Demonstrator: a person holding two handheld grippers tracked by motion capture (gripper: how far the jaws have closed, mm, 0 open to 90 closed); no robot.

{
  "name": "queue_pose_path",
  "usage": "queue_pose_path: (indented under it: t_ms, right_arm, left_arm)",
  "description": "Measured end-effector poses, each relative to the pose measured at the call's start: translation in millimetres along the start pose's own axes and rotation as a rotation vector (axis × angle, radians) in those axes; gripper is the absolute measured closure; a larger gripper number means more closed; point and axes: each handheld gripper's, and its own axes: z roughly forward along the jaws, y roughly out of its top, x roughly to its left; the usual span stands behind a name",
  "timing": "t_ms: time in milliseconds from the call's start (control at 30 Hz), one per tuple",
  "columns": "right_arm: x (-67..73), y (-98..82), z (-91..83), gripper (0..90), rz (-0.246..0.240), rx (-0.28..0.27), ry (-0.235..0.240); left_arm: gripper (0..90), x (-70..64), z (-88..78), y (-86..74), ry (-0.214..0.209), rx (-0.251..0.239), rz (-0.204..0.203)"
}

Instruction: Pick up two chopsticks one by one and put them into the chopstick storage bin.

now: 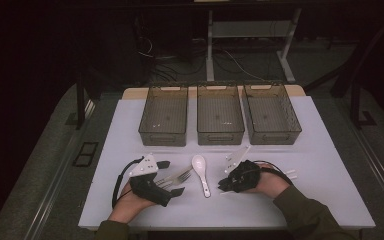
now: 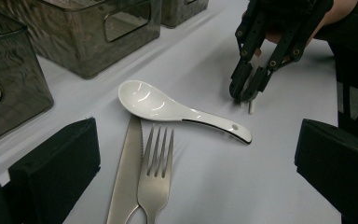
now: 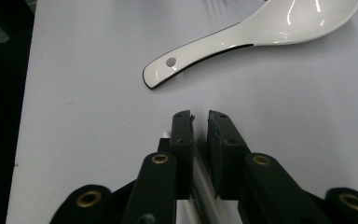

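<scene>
Glossy white ceramic spoon (image 2: pixel 168 108); brushed-metal fork (image 2: pixel 156 172)

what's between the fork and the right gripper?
The white spoon lies between the fork and the right gripper, clearest in the high view.

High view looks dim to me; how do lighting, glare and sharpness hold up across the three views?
High view: dark surroundings, the white table evenly lit and soft in detail. Left gripper view: sharp on the fork and knife, with glare streaks on the white spoon and its own tongs blurred at the bottom corners. Right gripper view: bright highlights on the spoon bowl, and the right tongs close and slightly soft.
</scene>
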Motion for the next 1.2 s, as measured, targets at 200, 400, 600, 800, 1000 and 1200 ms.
queue_pose_path:
  t_ms: [200,400,600,800,1000,1200]
  right_arm:
    - [0.3,0.4,2.5,82.7,-0.010,0.008,0.000]
    - [1.6,0.4,2.8,85.0,-0.035,0.003,-0.013]
    - [-4.3,3.9,4.4,85.8,-0.044,0.005,-0.022]
    - [-11.8,6.5,5.7,85.9,-0.043,0.004,-0.041]
    - [-19.9,9.0,7.1,86.1,-0.037,0.001,-0.058]
    - [-30.9,9.6,7.1,86.1,-0.018,-0.004,-0.084]
  left_arm:
    - [0.0,0.1,0.0,0.1,0.000,-0.001,0.001]
    - [0.0,-0.2,0.1,0.2,0.000,-0.001,0.002]
    - [0.0,-0.1,-0.1,0.3,0.000,-0.003,0.000]
    - [0.0,-0.1,-0.3,0.3,-0.001,-0.004,0.000]
    - [0.0,0.0,-0.2,0.2,-0.001,-0.005,-0.001]
    - [0.0,0.1,-0.1,0.1,-0.001,-0.005,-0.002]
